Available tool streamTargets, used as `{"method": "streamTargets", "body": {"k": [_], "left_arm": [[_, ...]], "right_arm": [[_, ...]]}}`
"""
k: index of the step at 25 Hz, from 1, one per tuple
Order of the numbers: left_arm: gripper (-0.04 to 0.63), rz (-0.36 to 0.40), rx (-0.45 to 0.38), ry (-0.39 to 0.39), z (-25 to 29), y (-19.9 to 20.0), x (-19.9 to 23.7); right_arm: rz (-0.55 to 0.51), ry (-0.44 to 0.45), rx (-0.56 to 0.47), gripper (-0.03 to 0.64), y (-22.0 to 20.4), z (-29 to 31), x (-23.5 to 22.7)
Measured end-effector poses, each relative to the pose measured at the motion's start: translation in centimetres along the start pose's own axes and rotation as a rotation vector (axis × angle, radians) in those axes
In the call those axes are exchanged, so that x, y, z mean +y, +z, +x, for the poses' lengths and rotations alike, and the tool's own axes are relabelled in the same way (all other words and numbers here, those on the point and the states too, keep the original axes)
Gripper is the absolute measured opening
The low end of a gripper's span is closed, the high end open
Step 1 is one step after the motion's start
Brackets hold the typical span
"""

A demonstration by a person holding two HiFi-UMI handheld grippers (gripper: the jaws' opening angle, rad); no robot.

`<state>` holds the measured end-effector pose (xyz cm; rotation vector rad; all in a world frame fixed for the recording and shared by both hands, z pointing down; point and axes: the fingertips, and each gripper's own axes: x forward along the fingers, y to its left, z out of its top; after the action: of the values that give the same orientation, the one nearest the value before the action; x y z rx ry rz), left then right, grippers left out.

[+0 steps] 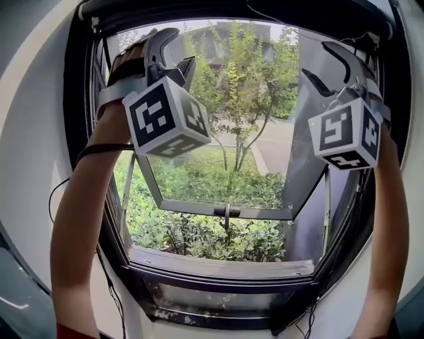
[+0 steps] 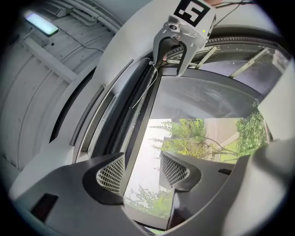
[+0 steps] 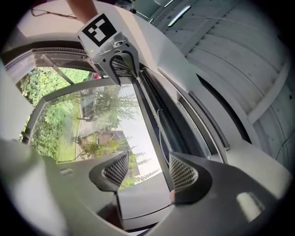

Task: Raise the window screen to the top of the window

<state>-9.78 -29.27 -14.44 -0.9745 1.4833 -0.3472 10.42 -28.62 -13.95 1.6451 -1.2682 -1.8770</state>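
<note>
The window (image 1: 218, 265) has a black frame, and its sash (image 1: 225, 210) is pushed outward over a garden. A dark bar (image 1: 225, 9), the screen's rail as far as I can tell, lies along the window's top edge; no mesh shows across the opening. My left gripper (image 1: 177, 53) is raised at the upper left, a little below that bar, jaws open and holding nothing. My right gripper (image 1: 324, 66) is raised at the upper right, also open and holding nothing. In the left gripper view the left gripper (image 2: 143, 170) shows only the frame's upright edge beyond its meshed pads (image 2: 110, 173). The right gripper (image 3: 150, 170) looks the same.
White wall (image 1: 33, 165) curves round the window on both sides. A black cable (image 1: 99, 149) hangs over the left forearm and runs down the left wall. Each gripper view shows the other gripper's marker cube (image 2: 191, 11) (image 3: 99, 27) up near the top rail.
</note>
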Motion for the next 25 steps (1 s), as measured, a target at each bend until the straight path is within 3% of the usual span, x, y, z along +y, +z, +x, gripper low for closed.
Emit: {"method": "streamTargets", "body": {"k": [11, 19, 25], "left_arm": [[0.232, -0.184, -0.052, -0.072, -6.2, 0.2, -7.2], [0.232, -0.403, -0.078, -0.103, -11.8, -0.1, -12.5], [0.232, -0.564, -0.041, -0.166, -17.1, -1.2, -16.3]], "right_arm": [[0.242, -0.009, -0.066, 0.272, 0.0, -5.7, 4.9], [0.368, 0.036, -0.053, 0.272, 0.0, -11.7, 10.2], [0.523, 0.066, -0.045, 0.272, -0.6, -16.3, 15.2]]}}
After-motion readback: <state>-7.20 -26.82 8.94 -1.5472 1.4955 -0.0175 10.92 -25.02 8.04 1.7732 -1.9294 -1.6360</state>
